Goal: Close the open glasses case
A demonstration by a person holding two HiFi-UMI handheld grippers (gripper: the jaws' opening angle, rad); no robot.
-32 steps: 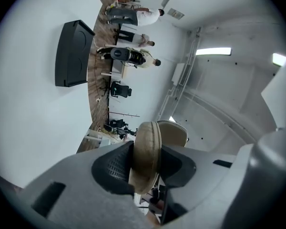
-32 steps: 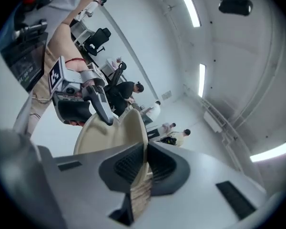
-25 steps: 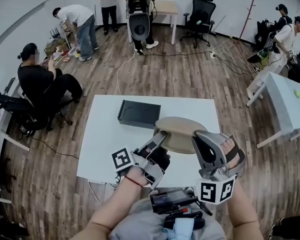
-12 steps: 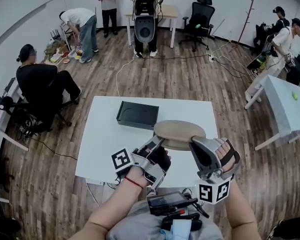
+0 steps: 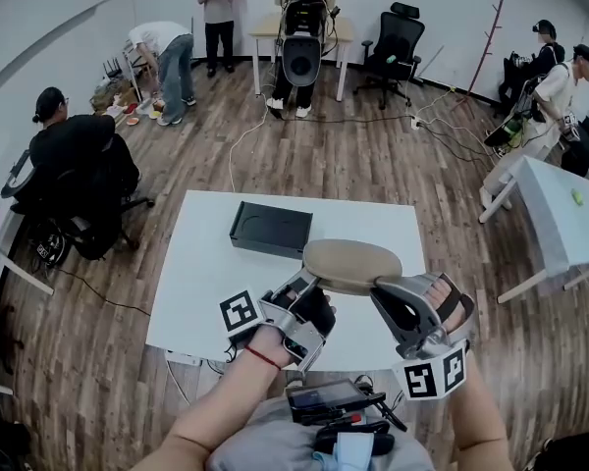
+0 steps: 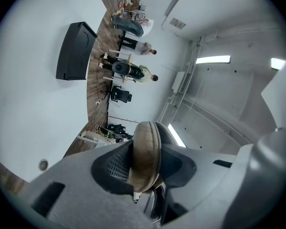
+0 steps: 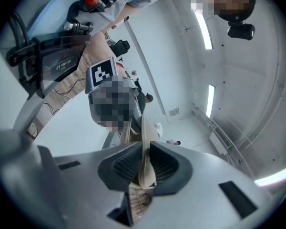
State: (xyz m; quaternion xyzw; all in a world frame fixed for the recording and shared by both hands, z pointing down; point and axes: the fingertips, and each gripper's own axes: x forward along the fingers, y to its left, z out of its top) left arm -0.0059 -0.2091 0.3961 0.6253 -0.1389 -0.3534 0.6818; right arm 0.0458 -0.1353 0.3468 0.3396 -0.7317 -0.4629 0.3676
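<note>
A black box (image 5: 271, 228) is lying on the white counter (image 5: 201, 273) at 11 o'clock from the tan glasses case (image 5: 353, 263), apart from it, with nothing lying between them. Persons (image 5: 74, 155) are being seen on the wood floor (image 5: 373, 155) beyond, well apart. The case is being held above the counter's near half. The left gripper (image 5: 308, 281) is being kept clamped on its 8 o'clock end, jaws partly apart across the full thickness. The right gripper (image 5: 391, 287) is being pinched on a thin edge at 4 o'clock, jaws almost together.
</note>
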